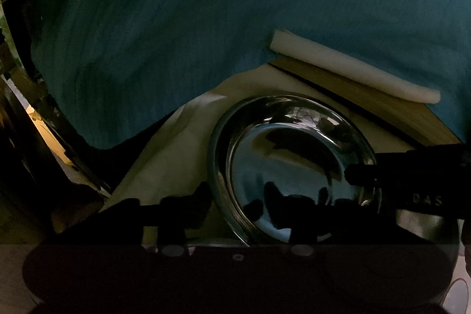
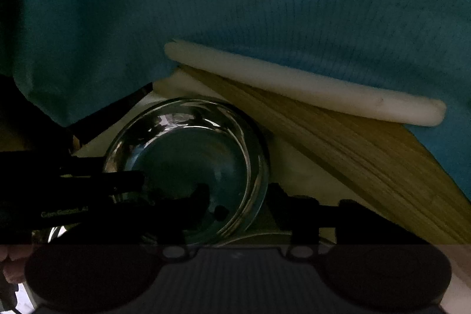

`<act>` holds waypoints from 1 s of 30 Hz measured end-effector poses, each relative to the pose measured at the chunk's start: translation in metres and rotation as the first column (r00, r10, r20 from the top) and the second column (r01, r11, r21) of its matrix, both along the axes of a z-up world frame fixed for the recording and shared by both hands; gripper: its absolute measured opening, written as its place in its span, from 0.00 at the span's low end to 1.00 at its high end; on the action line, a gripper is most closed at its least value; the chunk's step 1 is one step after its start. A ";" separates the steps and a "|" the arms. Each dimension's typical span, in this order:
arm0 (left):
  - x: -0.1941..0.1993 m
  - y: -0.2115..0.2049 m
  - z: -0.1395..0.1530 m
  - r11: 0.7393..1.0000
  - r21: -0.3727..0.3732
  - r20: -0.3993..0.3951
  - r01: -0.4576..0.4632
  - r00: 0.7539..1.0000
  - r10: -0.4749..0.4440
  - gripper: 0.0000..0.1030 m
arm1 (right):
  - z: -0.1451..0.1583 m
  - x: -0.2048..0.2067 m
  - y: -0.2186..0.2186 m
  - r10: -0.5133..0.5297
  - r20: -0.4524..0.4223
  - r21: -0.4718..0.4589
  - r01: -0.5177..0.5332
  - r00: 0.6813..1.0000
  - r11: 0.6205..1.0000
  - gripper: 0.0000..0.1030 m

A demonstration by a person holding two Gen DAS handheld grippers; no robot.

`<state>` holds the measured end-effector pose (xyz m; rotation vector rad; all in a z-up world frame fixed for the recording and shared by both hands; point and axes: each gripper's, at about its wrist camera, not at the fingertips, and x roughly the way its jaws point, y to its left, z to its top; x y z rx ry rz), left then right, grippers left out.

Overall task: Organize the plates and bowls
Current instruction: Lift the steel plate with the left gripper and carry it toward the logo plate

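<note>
Teal cloth backs a steel bowl (image 1: 291,167) whose rim each gripper, left (image 1: 238,202) and right (image 2: 241,202), straddles, grip unclear.

Dark tool fingers (image 2: 188,205) hide the steel bowl's (image 2: 188,143) near rim.

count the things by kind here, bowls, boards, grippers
bowl: 1
wooden board: 1
white board: 1
grippers, left gripper and right gripper: 2
total: 5
</note>
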<state>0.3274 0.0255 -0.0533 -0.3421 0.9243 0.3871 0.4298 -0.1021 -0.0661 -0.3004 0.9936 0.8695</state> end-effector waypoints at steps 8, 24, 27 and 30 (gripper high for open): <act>-0.006 0.001 0.002 0.999 0.022 0.048 -0.031 0.998 0.029 0.30 | 0.003 0.000 -0.006 -0.046 0.019 -0.005 0.046 0.999 0.999 0.19; -0.028 -0.005 0.020 0.995 0.022 0.141 -0.095 0.986 0.091 0.24 | 0.031 -0.010 -0.028 -0.063 0.037 0.080 0.060 0.997 0.995 0.14; -0.034 -0.007 0.023 0.995 0.020 0.155 -0.099 0.983 0.095 0.24 | 0.038 -0.017 -0.040 -0.059 0.038 0.094 0.055 0.998 0.994 0.14; -0.047 -0.011 0.027 0.995 0.022 0.169 -0.099 0.981 0.094 0.24 | 0.045 -0.027 -0.049 -0.056 0.044 0.109 0.051 0.997 0.993 0.14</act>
